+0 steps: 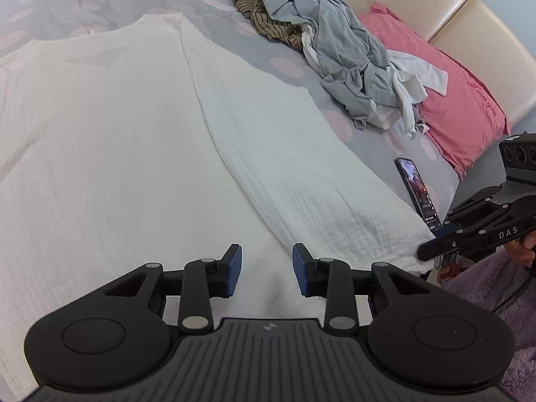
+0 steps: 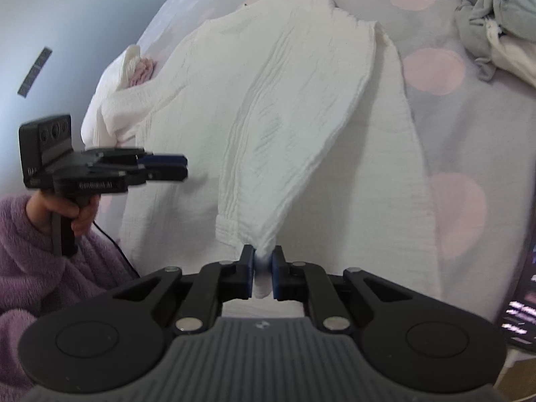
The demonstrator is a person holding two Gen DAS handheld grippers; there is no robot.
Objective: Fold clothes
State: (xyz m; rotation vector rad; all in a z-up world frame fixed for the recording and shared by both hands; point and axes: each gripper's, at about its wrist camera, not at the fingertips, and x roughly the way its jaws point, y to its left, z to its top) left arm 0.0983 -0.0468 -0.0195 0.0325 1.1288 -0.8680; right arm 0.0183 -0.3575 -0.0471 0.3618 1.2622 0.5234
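Observation:
A white crinkled garment (image 1: 134,140) lies spread on the bed, its right side folded over toward the middle. My left gripper (image 1: 267,269) is open and empty, hovering over the garment's near part; it also shows in the right wrist view (image 2: 174,167). My right gripper (image 2: 262,273) is shut on the garment's corner (image 2: 264,244), lifting that flap slightly. In the left wrist view the right gripper (image 1: 425,251) sits at the garment's right near corner.
A heap of grey, white and striped clothes (image 1: 335,43) lies at the far right, by a pink pillow (image 1: 462,100) and the cream headboard (image 1: 452,3). A phone (image 1: 417,191) lies on the dotted grey sheet (image 2: 452,134). Purple fleece sleeves (image 2: 33,251) are near.

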